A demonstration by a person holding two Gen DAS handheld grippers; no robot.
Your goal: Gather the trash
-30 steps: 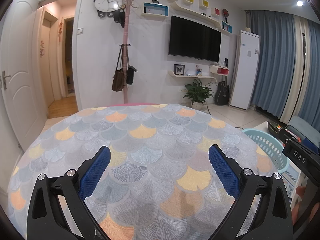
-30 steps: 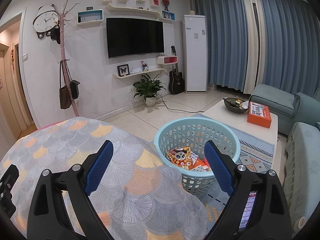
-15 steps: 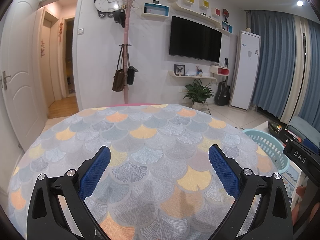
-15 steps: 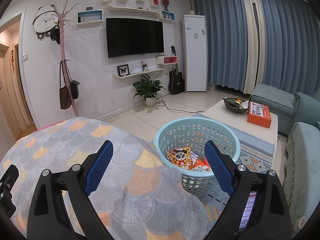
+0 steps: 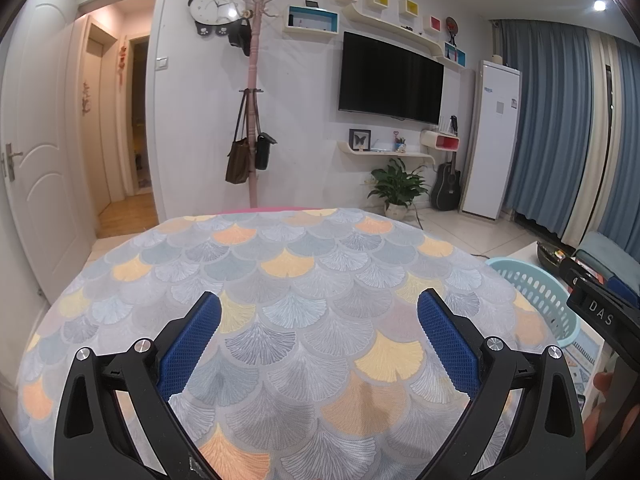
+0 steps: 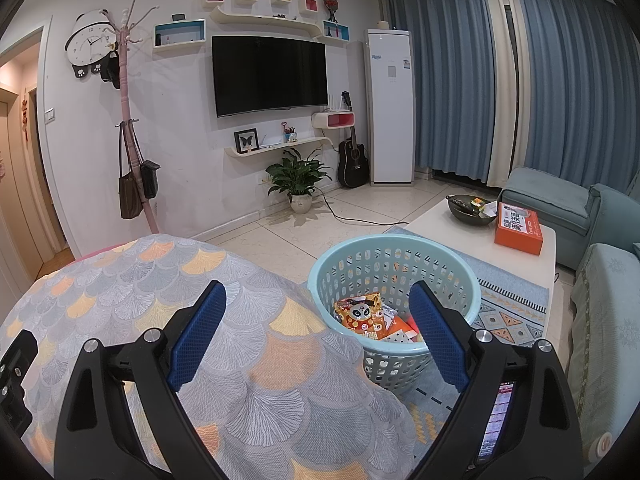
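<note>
A light blue plastic basket (image 6: 394, 252) stands on the floor to the right of the round table (image 6: 132, 280); inside lie an orange snack bag with a panda face (image 6: 362, 314) and other wrappers. My right gripper (image 6: 316, 320) is open, empty, held over the table's right edge beside the basket. In the left wrist view my left gripper (image 5: 318, 322) is open and empty above the fan-patterned tablecloth (image 5: 280, 272), which carries no trash that I can see. The basket's rim (image 5: 532, 280) shows at the right there, with the other gripper's body (image 5: 600, 312) in front of it.
A white coffee table (image 6: 472, 224) holds a dark bowl (image 6: 470, 210) and an orange box (image 6: 518, 228). A teal sofa (image 6: 600, 264) fills the right side. A coat rack (image 5: 252, 120), potted plant (image 6: 298, 178), guitar (image 6: 352, 156) and wall TV (image 6: 270, 74) line the far wall.
</note>
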